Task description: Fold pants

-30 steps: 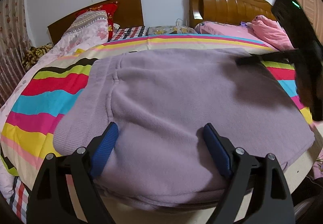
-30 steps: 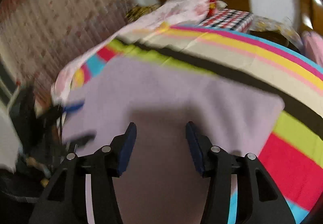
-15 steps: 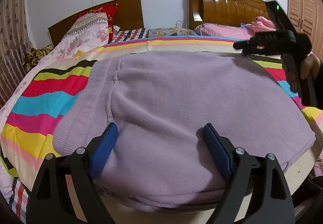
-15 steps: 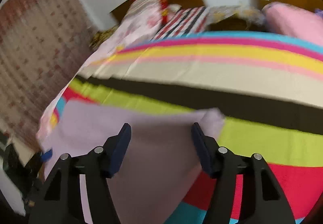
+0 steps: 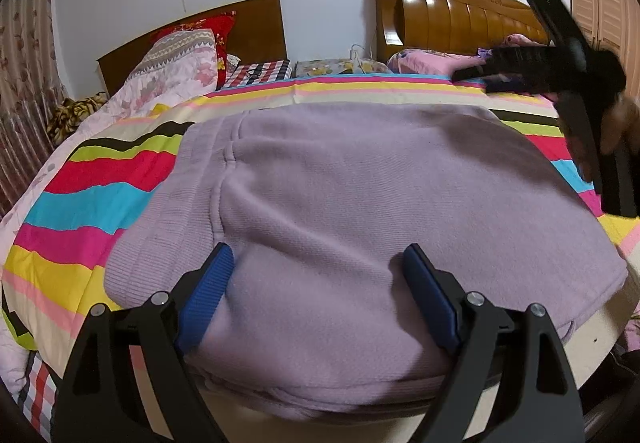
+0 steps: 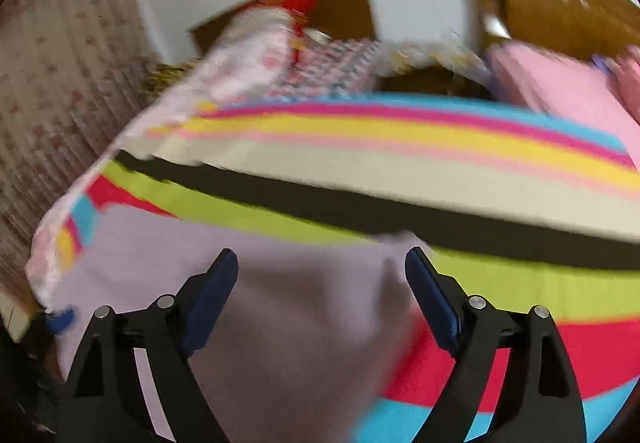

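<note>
Left claw (image 5: 316,291) sits low over the near edge of the lilac pants (image 5: 360,183), blue pads (image 5: 206,289) spread wide apart w/ nothing pinched btwn them; fabric lies flat under the gap. Right claw (image 6: 320,293) also spread wide, its jaws have just been opening; far right corner of the pants (image 6: 280,303) shows in the gap, pads not pressing on it; that view is blurred so fine detail can't be told. From the left wrist view the right claw (image 5: 480,77) shows at upper right, above the far right corner of the pants & apart from the cloth, w/ part of a hand (image 5: 618,121) on its black handle.

Pants lie folded into a broad rectangle on the striped bedspread (image 5: 88,179) at the foot of the bed; ribbed waistband (image 5: 176,203) toward the left, near edge hanging slightly over the bed's edge; several layers visible at that near edge.

Behind: floral quilt (image 5: 168,79) heaped at left, red pillow (image 5: 218,29) against a dark headboard (image 5: 256,19); second bed w/ glossy wood headboard (image 5: 452,15) & pink bedding (image 5: 436,61) at right; curtain (image 5: 20,55) far left.
</note>
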`<act>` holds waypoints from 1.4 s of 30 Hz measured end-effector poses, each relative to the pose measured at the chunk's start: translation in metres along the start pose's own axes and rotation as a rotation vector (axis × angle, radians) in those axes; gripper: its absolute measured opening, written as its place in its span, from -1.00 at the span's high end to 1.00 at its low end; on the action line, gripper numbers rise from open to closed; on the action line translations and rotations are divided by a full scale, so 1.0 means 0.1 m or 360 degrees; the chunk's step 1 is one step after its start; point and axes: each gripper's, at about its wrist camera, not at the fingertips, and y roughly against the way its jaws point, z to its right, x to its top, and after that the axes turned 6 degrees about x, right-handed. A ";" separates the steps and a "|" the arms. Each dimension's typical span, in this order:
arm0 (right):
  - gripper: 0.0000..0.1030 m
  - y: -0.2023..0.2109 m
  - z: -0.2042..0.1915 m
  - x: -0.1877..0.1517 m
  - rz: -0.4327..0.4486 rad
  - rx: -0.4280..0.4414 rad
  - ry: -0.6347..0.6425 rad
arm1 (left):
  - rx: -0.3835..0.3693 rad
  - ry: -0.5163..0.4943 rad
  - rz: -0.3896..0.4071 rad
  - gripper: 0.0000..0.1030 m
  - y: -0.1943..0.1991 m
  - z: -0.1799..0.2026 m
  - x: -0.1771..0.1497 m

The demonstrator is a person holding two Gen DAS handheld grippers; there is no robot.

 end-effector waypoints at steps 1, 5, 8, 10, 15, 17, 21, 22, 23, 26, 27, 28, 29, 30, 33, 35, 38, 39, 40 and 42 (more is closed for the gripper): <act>-0.63 -0.08 -0.18 0.06 -0.0028 0.0080 0.0056 | 0.0003 -0.0001 0.0001 -0.67 0.00 0.00 0.00; -0.63 -0.65 -0.98 0.29 -0.0334 0.0519 0.0311 | 0.0001 -0.0006 -0.0006 -0.67 -0.01 0.00 0.01; -0.63 -0.95 -1.40 0.38 -0.0507 0.0662 0.0434 | -0.0001 -0.0007 -0.0004 -0.67 -0.01 0.00 0.00; -0.71 -1.27 -1.60 0.41 -0.0721 0.0825 0.0406 | 0.0000 -0.0008 -0.0002 -0.67 -0.01 0.00 0.00; -0.69 -1.68 -1.66 0.48 -0.0764 0.0769 0.0418 | -0.0009 -0.0010 -0.0004 -0.67 -0.02 -0.02 -0.01; -0.68 -1.68 -1.61 0.56 -0.0666 0.0497 0.0401 | -0.0011 -0.0012 -0.0002 -0.67 -0.01 -0.02 -0.02; -0.68 -1.35 -1.42 0.57 -0.0523 0.0490 0.0278 | -0.0010 -0.0008 0.0008 -0.67 -0.01 -0.05 -0.02; -0.68 -1.18 -1.40 0.54 -0.0472 0.0452 0.0295 | -0.0009 -0.0007 0.0009 -0.67 -0.01 -0.06 -0.02; -0.71 -0.92 -1.37 0.45 -0.0401 0.0357 0.0337 | -0.0008 -0.0007 0.0009 -0.67 -0.01 -0.07 -0.02; -0.73 -0.39 -1.30 0.19 -0.0256 0.0156 0.0405 | -0.0002 -0.0006 0.0013 -0.68 -0.02 -0.07 -0.02; -0.73 -0.17 -1.22 0.06 -0.0223 0.0081 0.0394 | -0.0001 -0.0007 0.0013 -0.68 -0.02 -0.07 -0.01; -0.73 0.01 -1.12 -0.09 -0.0198 0.0016 0.0368 | 0.0001 -0.0008 0.0013 -0.68 -0.03 -0.06 -0.01; -0.73 0.20 -1.02 -0.26 -0.0182 -0.0034 0.0336 | 0.0002 -0.0010 0.0014 -0.68 -0.04 -0.06 -0.01; -0.73 0.30 -0.97 -0.37 -0.0170 -0.0054 0.0312 | 0.0004 -0.0011 0.0015 -0.68 -0.04 -0.06 0.00; -0.74 0.65 -0.82 -0.85 -0.0164 -0.0081 0.0225 | 0.0015 -0.0014 0.0019 -0.69 -0.04 -0.01 -0.02; -0.74 0.70 -0.79 -1.23 -0.0216 -0.0154 0.0267 | 0.0025 -0.0017 0.0018 -0.70 -0.04 0.00 -0.02; -0.81 0.82 -0.73 -1.60 -0.0081 -0.0178 0.0278 | 0.0045 -0.0025 0.0018 -0.73 -0.04 0.02 -0.01; -0.81 0.84 -0.71 -1.63 -0.0077 -0.0170 0.0243 | 0.0050 -0.0026 0.0019 -0.74 -0.04 0.04 -0.01; -0.81 0.89 -0.69 -1.65 -0.0066 -0.0180 0.0194 | 0.0056 -0.0027 0.0022 -0.74 -0.03 0.04 0.00; -0.82 1.03 -0.74 -1.67 -0.0017 -0.0275 0.0208 | 0.0116 -0.0042 0.0023 -0.73 0.04 0.09 0.02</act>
